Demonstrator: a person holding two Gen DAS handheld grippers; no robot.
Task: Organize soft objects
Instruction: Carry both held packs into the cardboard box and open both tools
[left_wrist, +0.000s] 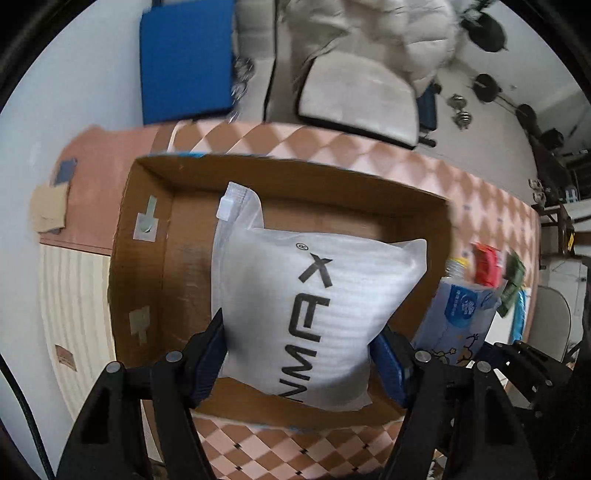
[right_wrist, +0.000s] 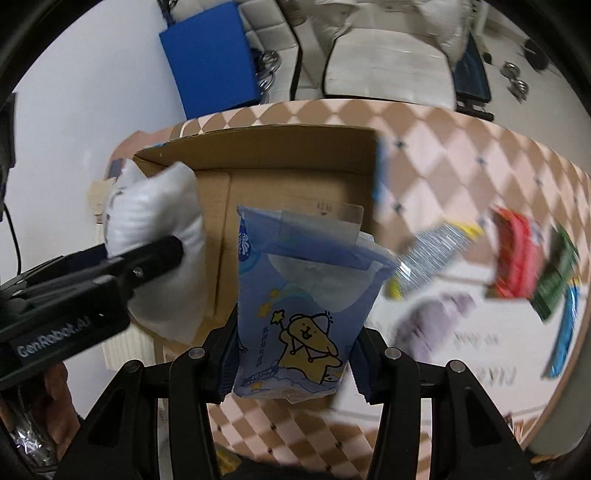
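The left gripper (left_wrist: 297, 354) pinches the white pouch (left_wrist: 310, 295) and the right gripper (right_wrist: 291, 354) clamps the tissue pack (right_wrist: 306, 306); lower both gently into the cardboard box (left_wrist: 140, 240), releasing side by side.

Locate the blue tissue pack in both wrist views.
Left wrist: blue tissue pack at lower right, just outside the cardboard box's right wall, partly cut off by the gripper.
Right wrist: centre frame, blue tissue pack clamped between the right gripper jaws.
Shared landmark: cardboard box.
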